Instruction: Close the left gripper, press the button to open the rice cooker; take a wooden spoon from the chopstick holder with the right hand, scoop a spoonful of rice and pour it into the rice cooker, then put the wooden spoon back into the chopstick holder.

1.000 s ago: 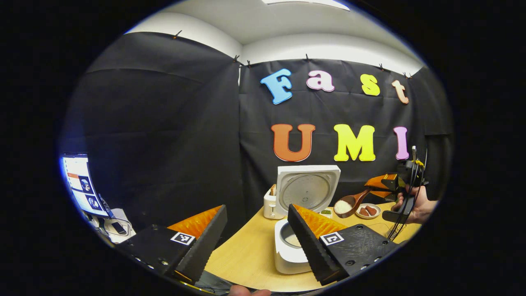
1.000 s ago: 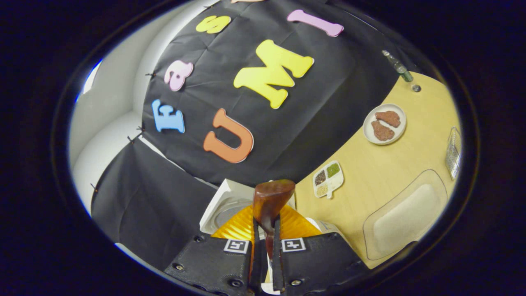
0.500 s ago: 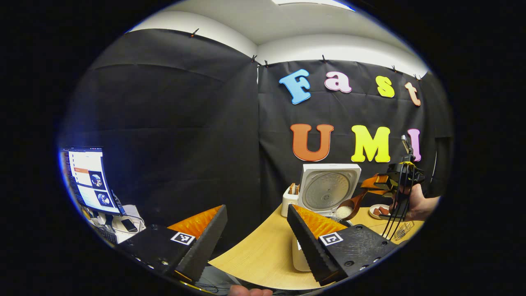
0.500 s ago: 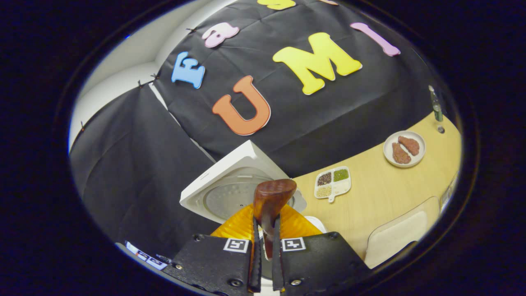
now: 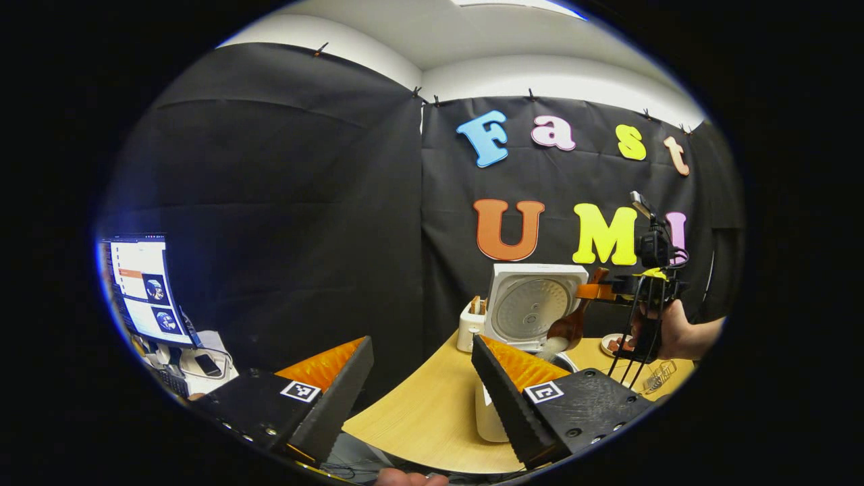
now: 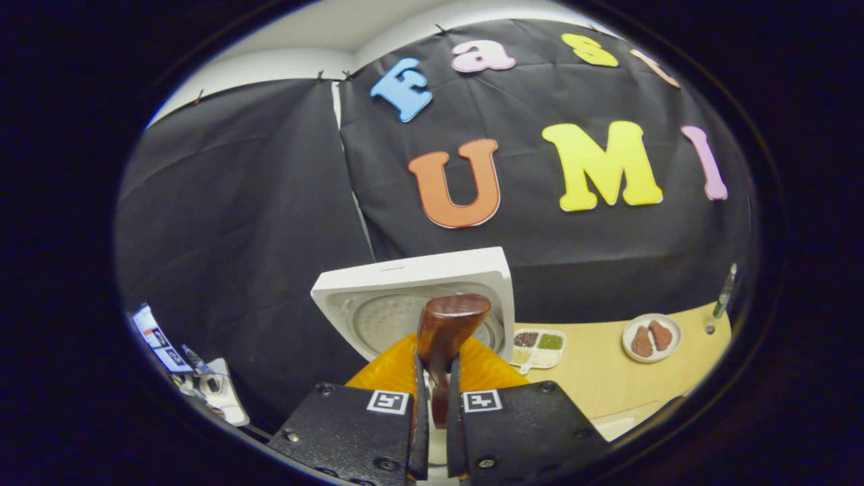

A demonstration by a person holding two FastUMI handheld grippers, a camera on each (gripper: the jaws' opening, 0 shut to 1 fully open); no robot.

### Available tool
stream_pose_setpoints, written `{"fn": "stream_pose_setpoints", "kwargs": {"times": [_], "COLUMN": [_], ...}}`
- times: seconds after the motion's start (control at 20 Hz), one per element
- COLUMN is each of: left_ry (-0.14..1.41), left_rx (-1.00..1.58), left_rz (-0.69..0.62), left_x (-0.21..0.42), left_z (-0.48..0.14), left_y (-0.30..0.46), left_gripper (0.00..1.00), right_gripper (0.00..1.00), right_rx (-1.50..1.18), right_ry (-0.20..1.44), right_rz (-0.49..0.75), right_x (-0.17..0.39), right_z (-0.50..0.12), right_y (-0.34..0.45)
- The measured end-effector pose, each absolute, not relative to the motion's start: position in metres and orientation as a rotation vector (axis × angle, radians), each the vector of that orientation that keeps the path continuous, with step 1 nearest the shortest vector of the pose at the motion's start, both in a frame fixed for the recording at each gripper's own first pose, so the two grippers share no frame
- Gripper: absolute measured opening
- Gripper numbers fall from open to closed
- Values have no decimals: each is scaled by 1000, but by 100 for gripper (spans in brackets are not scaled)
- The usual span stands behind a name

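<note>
Tipped downward since a second ago, the spoon (image 5: 570,324) is pinched in the right claw (image 6: 432,418) and rice is being poured into the open cooker (image 5: 533,307). Return to the holder remains. The left claw (image 5: 418,385) is spread, idle.

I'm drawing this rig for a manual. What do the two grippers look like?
Each gripper, left and right, has two wedge-shaped fingers on black blocks, each block bearing a square black-and-white marker and screws. Ribbed orange panels back the fingers. In the left gripper view, black cables hang from the right gripper's frame.
</note>
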State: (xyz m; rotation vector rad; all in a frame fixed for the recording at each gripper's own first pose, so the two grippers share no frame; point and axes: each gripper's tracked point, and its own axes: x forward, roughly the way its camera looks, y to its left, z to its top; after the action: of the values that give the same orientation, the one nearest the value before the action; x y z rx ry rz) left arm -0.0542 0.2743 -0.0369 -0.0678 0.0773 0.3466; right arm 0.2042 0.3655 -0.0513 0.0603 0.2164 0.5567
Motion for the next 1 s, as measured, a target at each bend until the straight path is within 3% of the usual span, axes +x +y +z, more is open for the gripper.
{"fn": "stream_pose_setpoints", "kwargs": {"times": [0.5, 1.0], "left_ry": [83, 79], "left_rx": [-76, -102], "left_rz": [314, 302], "left_x": [-57, -57], "left_z": [-38, -28], "left_y": [263, 254], "left_gripper": [94, 94], "right_gripper": [16, 15], "right_rx": [-292, -145], "right_ry": [30, 86], "right_rz": [639, 654], "right_x": [172, 162], "right_z": [-36, -30], "right_y": [400, 392]}}
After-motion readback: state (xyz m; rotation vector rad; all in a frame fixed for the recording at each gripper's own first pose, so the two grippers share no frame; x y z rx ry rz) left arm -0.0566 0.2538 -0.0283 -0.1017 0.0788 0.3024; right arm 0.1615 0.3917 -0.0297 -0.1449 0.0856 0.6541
